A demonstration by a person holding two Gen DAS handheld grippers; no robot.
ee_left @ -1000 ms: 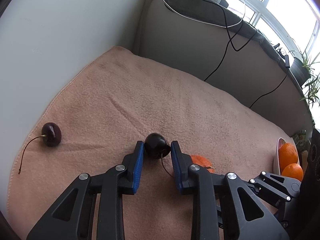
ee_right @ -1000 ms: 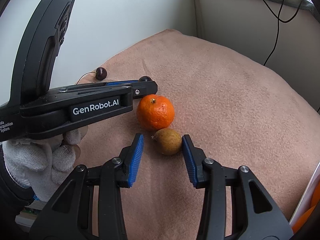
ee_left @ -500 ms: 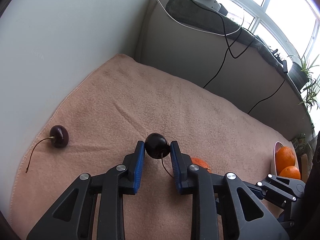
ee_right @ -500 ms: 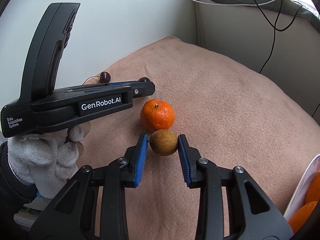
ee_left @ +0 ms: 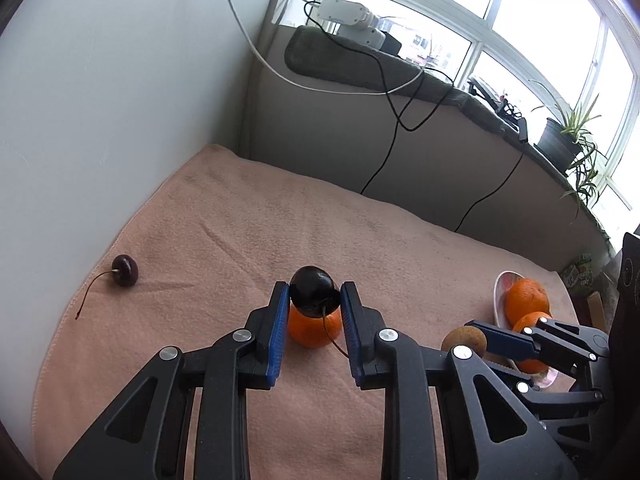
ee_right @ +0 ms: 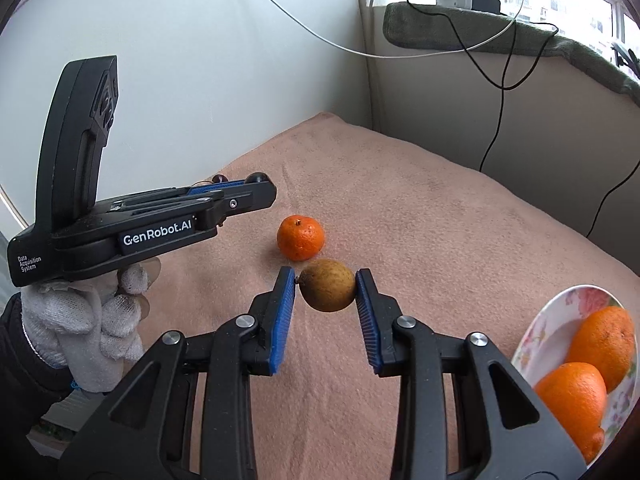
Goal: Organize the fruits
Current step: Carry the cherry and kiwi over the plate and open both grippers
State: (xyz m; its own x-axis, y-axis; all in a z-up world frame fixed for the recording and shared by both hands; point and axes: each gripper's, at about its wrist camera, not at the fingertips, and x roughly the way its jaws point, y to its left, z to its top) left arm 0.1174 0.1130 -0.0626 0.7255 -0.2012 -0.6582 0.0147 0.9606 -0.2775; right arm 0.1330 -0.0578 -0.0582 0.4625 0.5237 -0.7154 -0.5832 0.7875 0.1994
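While the loose mandarin (ee_right: pixel 301 237) rests mid-blanket, firm and easily taken across its middle, the right gripper (ee_right: pixel 326 286) has just closed its fingers on the small brown fruit (ee_right: pixel 327 285), light and hard-skinned. Smallest, the cherry (ee_left: pixel 313 291) sits nipped in the left gripper (ee_left: pixel 313 308): soft, so a gentle squeeze. Another cherry (ee_left: pixel 125 270) lies near the blanket's left edge.

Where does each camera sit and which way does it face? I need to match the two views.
Left wrist: on the left gripper, looking down along its fingers at a cherry pinched between them; the right gripper shows at right.
Right wrist: on the right gripper, looking down at a brown fruit it pinches; the left gripper and gloved hand show at left.
Shared: loose orange, plate, towel.
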